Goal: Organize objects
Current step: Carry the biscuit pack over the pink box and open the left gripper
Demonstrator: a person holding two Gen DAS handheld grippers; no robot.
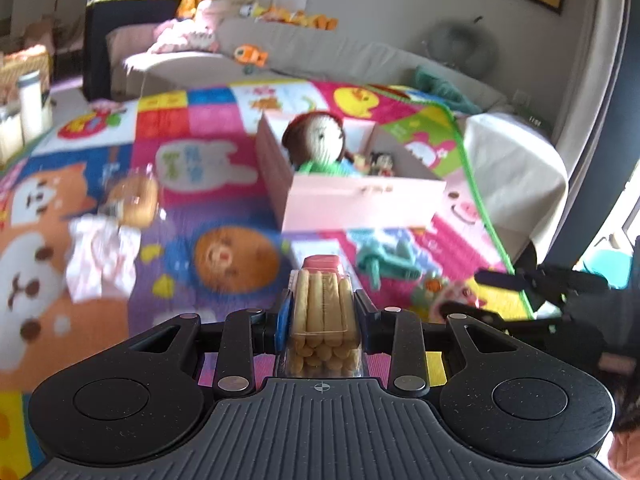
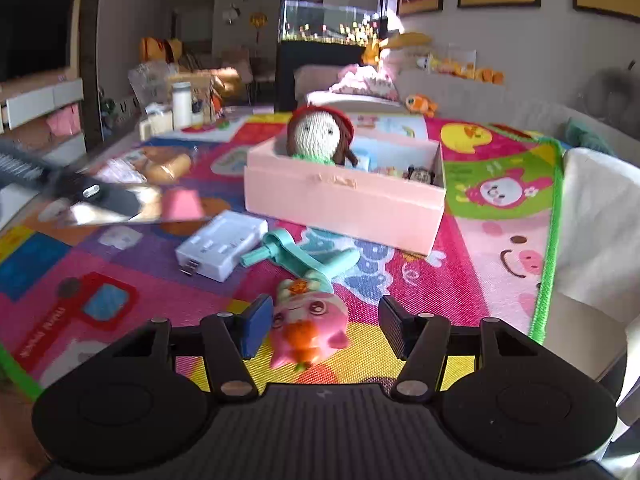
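My left gripper is shut on a clear tub of biscuit sticks with a pink lid, held above the colourful play mat. Ahead stands an open pink box holding a knitted doll and small figures. My right gripper is open, low over the mat, with a pink pig-like toy lying between its fingers; the right pad stands well apart from it. A teal plastic toy and a white plastic case lie just beyond. The left gripper appears blurred at the left of the right wrist view.
A bagged bun and a white packet lie on the mat's left side. A white cloth covers the mat's right edge. A grey sofa with plush toys runs behind; bottles stand at the far left.
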